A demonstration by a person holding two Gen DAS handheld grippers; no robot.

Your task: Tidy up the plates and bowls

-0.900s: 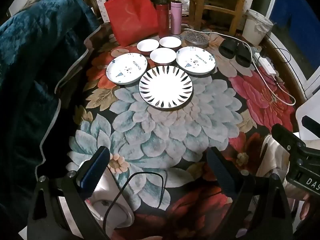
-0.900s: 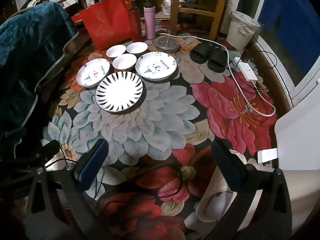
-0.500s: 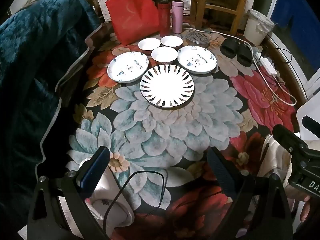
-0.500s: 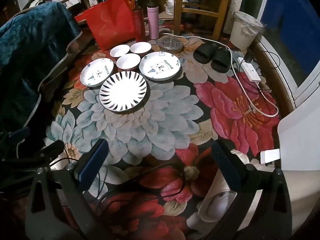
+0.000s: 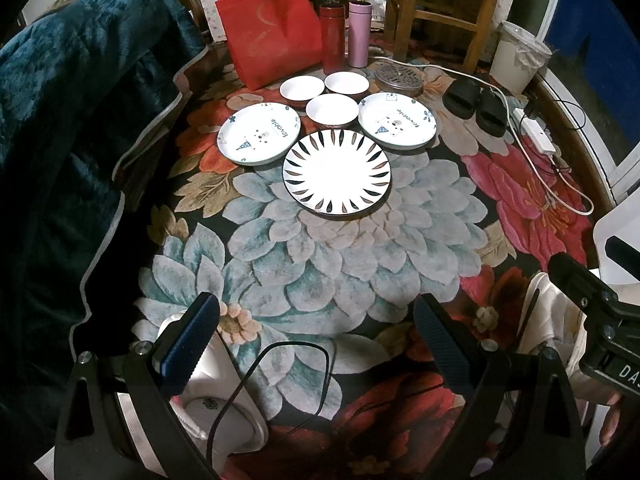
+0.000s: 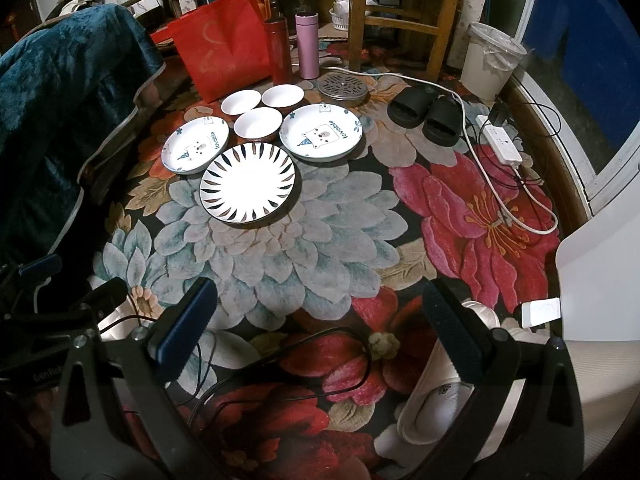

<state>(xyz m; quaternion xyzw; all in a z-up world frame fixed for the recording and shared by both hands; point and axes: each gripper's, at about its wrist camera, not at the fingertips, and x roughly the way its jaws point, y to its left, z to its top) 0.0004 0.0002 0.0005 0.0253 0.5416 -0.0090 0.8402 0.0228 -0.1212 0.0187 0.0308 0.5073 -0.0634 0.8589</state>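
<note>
Left wrist view: floral rug (image 5: pixel 320 256) on the floor, blue blanket (image 5: pixel 80 120) at left, red bag (image 5: pixel 276 32) and two flasks behind the dishes. Our left gripper (image 5: pixel 316 332) is spread wide, nothing between the fingers. Striped plate (image 5: pixel 337 171) lies flat, straight ahead and well apart from us. Two bear plates (image 5: pixel 259 133) flank it; three small bowls (image 5: pixel 332 109) cluster just behind. All round, so no long axis to line up on.

Right wrist view: same rug, black slippers (image 6: pixel 426 114), power strip (image 6: pixel 502 142) and cord at right, white bin (image 6: pixel 490 60) further back. Our right gripper (image 6: pixel 318 320) is also wide open and empty. Here the striped plate sits ahead and off to the left, so we judge the left hand nearer. Nothing stacked yet.
</note>
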